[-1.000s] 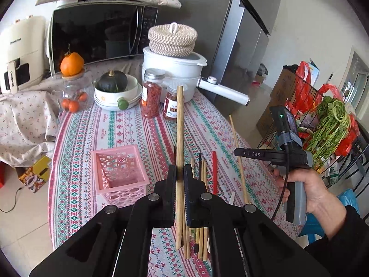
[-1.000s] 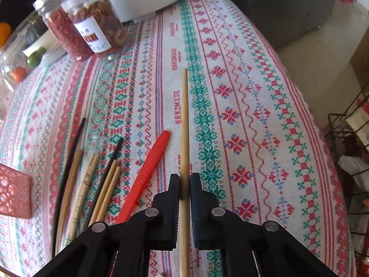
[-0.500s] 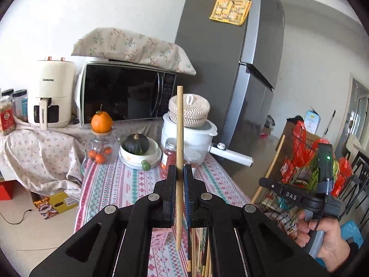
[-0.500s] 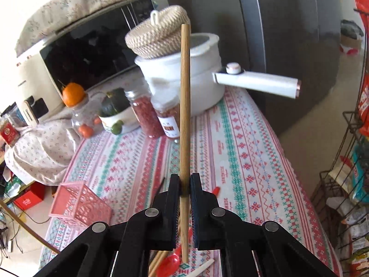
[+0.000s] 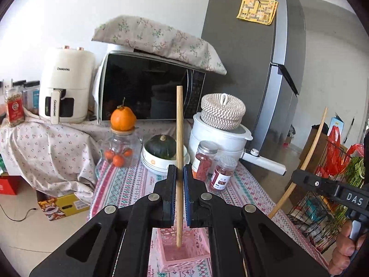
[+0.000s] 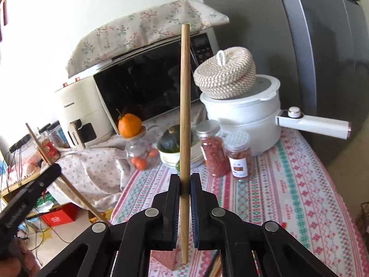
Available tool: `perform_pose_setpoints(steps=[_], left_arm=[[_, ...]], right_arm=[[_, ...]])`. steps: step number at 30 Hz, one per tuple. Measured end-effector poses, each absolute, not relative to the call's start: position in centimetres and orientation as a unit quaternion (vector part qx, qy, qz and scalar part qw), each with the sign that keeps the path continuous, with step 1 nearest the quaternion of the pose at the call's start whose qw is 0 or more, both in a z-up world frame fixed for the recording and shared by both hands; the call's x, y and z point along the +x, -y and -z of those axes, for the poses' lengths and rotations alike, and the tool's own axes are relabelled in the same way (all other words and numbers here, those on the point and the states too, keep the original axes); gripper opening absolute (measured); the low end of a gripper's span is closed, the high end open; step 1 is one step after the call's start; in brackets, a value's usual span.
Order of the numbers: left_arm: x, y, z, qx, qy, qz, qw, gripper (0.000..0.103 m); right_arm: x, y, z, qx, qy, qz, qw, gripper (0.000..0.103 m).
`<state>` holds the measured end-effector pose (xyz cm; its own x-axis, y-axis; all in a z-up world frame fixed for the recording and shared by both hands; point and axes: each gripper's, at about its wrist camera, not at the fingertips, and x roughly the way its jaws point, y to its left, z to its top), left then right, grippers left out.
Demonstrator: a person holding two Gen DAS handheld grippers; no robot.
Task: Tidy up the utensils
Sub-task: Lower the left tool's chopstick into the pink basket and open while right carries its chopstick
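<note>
One chopstick [image 5: 179,138] is clamped upright in the left gripper [image 5: 179,184], its lower tip over the pink basket [image 5: 182,257]. A second chopstick [image 6: 185,106] is clamped upright in the right gripper [image 6: 185,184].

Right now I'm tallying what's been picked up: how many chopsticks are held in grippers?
2. One chopstick stands upright in the left gripper, its lower tip over the pink basket. The other chopstick is upright in the right gripper. Others on the table may be hidden.
</note>
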<state>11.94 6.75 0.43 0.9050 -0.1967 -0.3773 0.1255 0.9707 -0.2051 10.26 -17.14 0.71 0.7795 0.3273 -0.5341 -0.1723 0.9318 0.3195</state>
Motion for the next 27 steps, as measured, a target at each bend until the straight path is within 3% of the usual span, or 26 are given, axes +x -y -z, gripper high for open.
perform_pose_setpoints(steps=[11,13,15,16,27], left_arm=[[15.2,-7.1,3.4,-0.098,-0.270,0.079,0.955,0.008],[15.3,-7.3,3.5,-0.101,-0.289,0.076,0.949,0.020],[14.8,-7.7,3.4,-0.104,-0.295,0.073,0.947,0.058],[14.4,-7.9,3.2,-0.105,-0.296,0.069,0.947,0.065],[11.5,-11.1,3.4,-0.114,-0.346,0.047,0.930,0.083]], right_arm=[[11.3,13.0,0.0,0.145,-0.304,-0.168,0.926,0.007],[11.5,12.5,0.2,0.147,-0.304,-0.170,0.926,0.007],[11.8,12.1,0.4,0.144,-0.305,-0.170,0.926,0.007],[12.1,11.9,0.5,0.141,-0.305,-0.168,0.927,0.007],[14.4,11.5,2.3,0.157,-0.328,-0.159,0.918,0.007]])
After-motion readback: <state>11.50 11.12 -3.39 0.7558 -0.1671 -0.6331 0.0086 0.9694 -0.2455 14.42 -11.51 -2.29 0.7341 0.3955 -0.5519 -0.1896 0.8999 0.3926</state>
